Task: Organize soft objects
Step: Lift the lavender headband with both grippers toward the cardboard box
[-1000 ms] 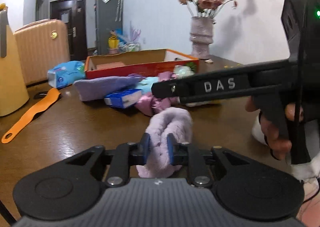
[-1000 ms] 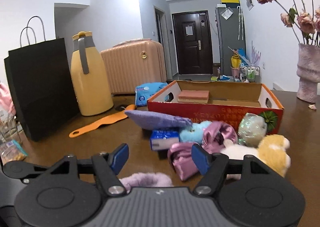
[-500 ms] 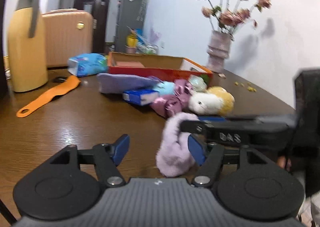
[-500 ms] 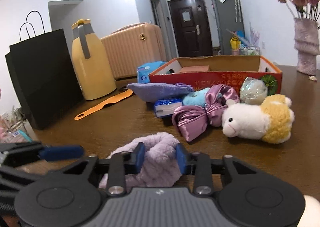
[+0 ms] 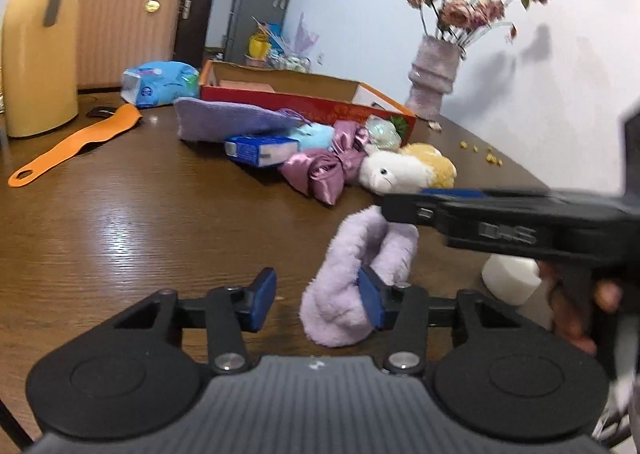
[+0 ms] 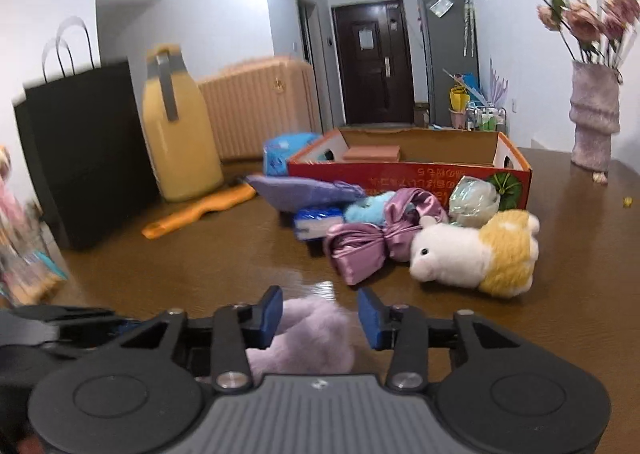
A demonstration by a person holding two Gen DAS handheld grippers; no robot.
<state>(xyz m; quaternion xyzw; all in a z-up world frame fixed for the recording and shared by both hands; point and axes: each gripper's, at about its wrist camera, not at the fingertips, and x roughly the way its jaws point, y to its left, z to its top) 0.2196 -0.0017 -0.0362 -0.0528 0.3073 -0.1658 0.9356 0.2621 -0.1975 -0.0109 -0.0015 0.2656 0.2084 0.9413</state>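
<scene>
A lilac fluffy scrunchie (image 5: 360, 270) lies on the brown table (image 5: 140, 214), close in front of both grippers. My left gripper (image 5: 316, 304) is closing around it: the right pad touches the fluff, the left pad stands apart. My right gripper (image 6: 320, 318) is opening, with the scrunchie (image 6: 308, 338) low between its pads and neither pressing on it; its fingertips (image 5: 400, 206) reach in over the scrunchie from the right. Further back lie a white and yellow plush sheep (image 6: 472, 258), a pink satin bow (image 6: 372, 242), a purple pouch (image 5: 228, 120) and a red cardboard box (image 6: 400, 174).
A blue tissue pack (image 5: 260, 148) and a light blue plush (image 5: 316, 132) sit by the bow. A yellow jug (image 5: 36, 54), an orange shoehorn (image 5: 76, 142) and a black paper bag (image 6: 84, 158) stand left. A flower vase (image 5: 434, 82) is back right, a white roll (image 5: 508, 280) near right.
The scrunchie went from the left gripper's shut jaws to the right gripper's. Now the right jaws have spread off it, and the left jaws, open half a second ago, have narrowed around it.
</scene>
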